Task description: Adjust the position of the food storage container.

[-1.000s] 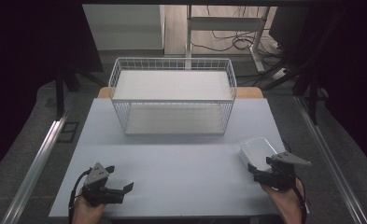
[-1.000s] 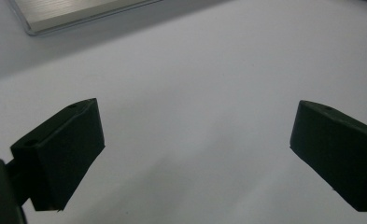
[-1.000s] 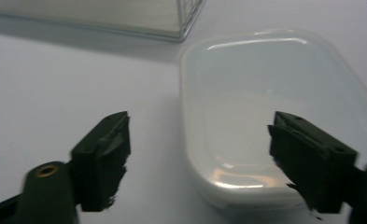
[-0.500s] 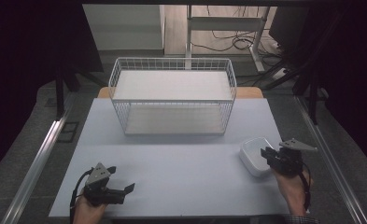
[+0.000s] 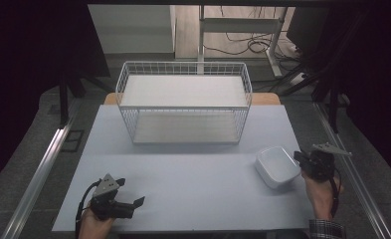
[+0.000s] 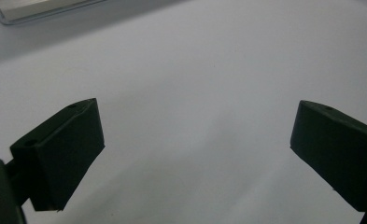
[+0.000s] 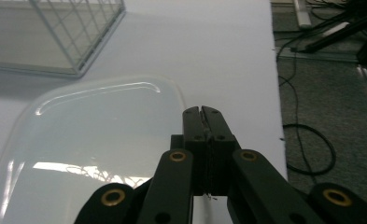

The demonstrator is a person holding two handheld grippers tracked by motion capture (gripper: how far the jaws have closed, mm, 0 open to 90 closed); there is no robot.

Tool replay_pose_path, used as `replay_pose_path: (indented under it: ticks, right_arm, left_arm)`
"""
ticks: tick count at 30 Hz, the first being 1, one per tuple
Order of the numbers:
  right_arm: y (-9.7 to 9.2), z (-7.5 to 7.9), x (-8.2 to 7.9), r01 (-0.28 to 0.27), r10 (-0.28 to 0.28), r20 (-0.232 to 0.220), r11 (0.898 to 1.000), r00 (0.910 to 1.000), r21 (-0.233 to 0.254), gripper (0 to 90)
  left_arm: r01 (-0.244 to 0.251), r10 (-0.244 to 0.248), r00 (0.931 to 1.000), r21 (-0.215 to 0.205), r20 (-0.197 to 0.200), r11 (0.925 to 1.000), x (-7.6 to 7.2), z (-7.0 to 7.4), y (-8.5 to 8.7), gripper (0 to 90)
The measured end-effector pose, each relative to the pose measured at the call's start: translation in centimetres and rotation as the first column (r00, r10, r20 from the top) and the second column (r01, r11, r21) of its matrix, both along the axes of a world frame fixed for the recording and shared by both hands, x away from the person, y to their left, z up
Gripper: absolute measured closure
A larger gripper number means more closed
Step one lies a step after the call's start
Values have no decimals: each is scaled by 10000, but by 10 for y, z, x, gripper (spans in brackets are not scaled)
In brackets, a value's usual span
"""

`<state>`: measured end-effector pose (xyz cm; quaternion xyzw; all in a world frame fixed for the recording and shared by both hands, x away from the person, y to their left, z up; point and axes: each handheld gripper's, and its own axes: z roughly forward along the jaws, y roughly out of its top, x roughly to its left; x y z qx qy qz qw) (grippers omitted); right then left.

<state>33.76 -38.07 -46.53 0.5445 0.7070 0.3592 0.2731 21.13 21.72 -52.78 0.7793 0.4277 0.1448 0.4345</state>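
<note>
Dish [image 5: 277,165] sits on table [image 5: 193,184], rim clamped between right gripper [image 7: 203,112] fingers. Left gripper [image 6: 195,140] fingers apart, nothing between. Basket [image 5: 184,105] well beyond fingers, empty. Est.: grasp done; lift and placement left.

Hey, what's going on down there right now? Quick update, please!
Left gripper open, idle over bare table. Right gripper shut on rim of white dish, near the table's right edge. Wire basket stands empty beyond; nothing between dish and basket.
</note>
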Motion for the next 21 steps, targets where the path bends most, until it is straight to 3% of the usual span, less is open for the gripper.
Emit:
replay_pose_path:
  ticks: [7,11,21]
  right_arm:
    - [-3,-7,2,180,-190,-432,9996,9989,-231,892]
    - [6,-8,3,-238,244,-610,9997,9978,103,892]
    - [49,-12,2,-1514,1526,-953,9883,9837,197,893]
  left_arm:
    - [52,-52,9999,-14,-90,10000,1,-1,0,25]
    - [52,-52,9999,-1,-116,10000,1,-1,-1,25]
    - [84,-84,9998,-13,-195,10000,1,-2,-1,25]
